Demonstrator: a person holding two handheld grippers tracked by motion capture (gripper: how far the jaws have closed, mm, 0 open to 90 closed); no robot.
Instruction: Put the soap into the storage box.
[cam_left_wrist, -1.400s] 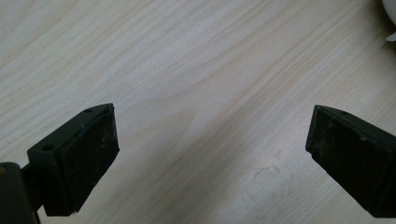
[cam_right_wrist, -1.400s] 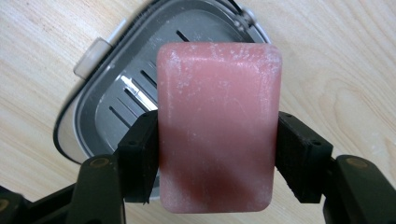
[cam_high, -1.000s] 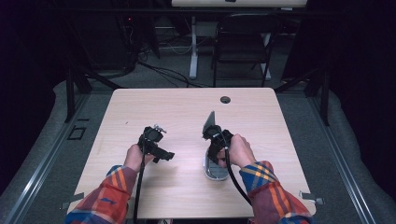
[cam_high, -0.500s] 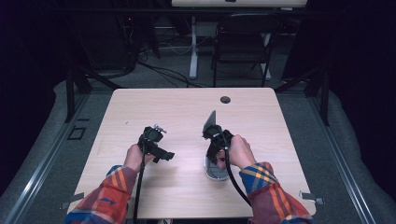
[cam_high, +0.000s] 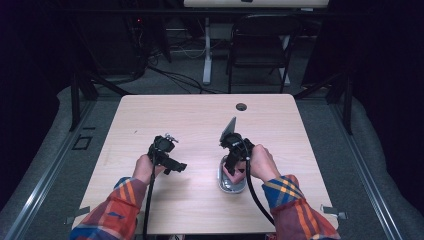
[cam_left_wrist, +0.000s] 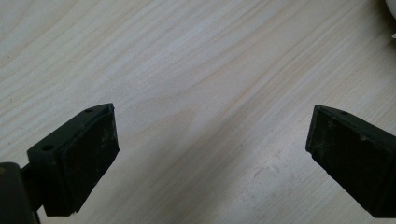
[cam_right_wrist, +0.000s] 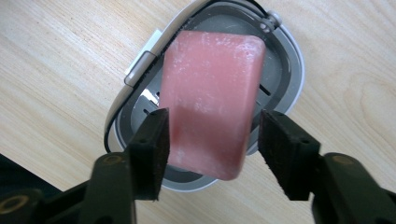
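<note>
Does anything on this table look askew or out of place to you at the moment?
The pink soap bar sits tilted above the open soap case rather than flat in it, with the right gripper shut on its sides. Its surface looks chalky white in patches. Otherwise nothing stands out.

in the high view, the grey oval soap dish (cam_high: 233, 184) at lower centre is half covered by the right gripper (cam_high: 231, 159). a white object (cam_left_wrist: 391, 5) is cut off at the left gripper view's upper right corner and cannot be identified.
</note>
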